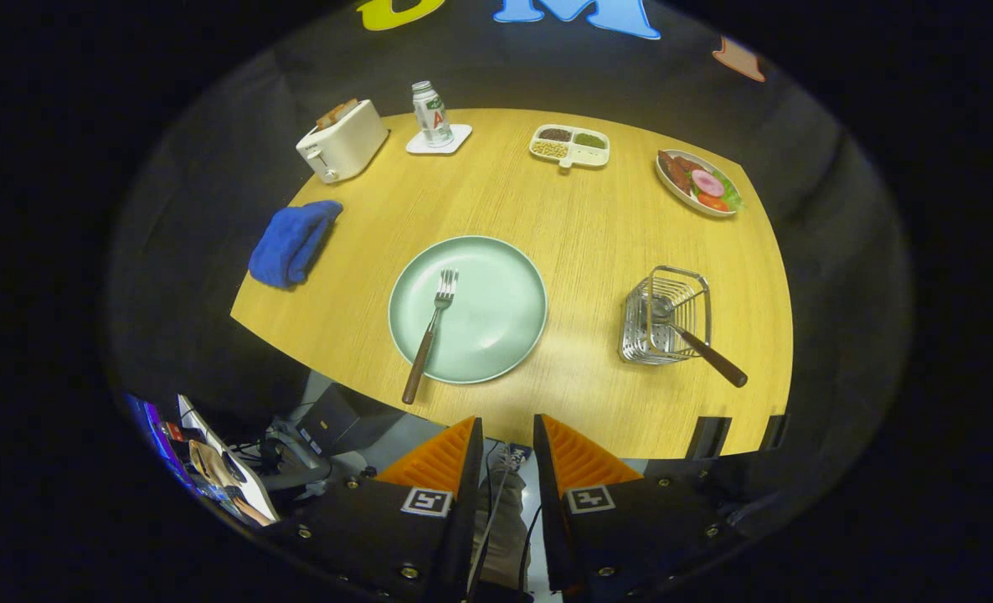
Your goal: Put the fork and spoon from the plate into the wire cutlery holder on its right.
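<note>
Tongs (508, 444) slightly parted and empty; fork (431, 332) on plate (496, 276), spoon (697, 342) in holder (668, 314).

The gripper (506, 452) has two wedge-shaped fingers (438, 459) with ribbed, sawtooth-like inner faces, tapering to narrow tips with a slim gap between them that holds nothing. Each finger sits on a broad black block. A square white-bordered black marker tag (426, 501) is fixed on top of each block, just behind the finger. Small round silver screws (409, 572) dot the blocks' surfaces and edges. A thin dark cable (486, 528) runs down through the gap behind the fingers.
</note>
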### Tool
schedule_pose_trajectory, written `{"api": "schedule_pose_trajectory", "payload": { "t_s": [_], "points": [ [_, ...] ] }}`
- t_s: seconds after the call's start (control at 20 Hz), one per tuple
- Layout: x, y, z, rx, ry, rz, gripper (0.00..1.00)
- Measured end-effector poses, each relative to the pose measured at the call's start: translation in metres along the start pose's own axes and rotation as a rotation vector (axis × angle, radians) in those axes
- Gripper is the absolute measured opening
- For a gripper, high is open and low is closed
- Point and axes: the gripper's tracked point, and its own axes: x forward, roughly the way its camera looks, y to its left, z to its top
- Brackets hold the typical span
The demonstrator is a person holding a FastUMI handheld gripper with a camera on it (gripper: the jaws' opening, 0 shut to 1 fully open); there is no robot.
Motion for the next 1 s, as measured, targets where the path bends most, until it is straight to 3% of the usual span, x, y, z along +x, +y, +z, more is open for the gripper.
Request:
{"api": "schedule_pose_trajectory", "payload": {
  "t_s": [0.35, 0.5, 0.65, 1.0],
  "points": [
    [0.040, 0.048, -0.002, 0.063, 0.088, 0.140, 0.35],
    [0.058, 0.059, -0.001, 0.091, 0.125, 0.164, 0.35],
    [0.074, 0.068, -0.005, 0.109, 0.166, 0.175, 0.43],
    [0.109, 0.086, -0.012, 0.095, 0.229, 0.168, 0.43]
  ]
}}
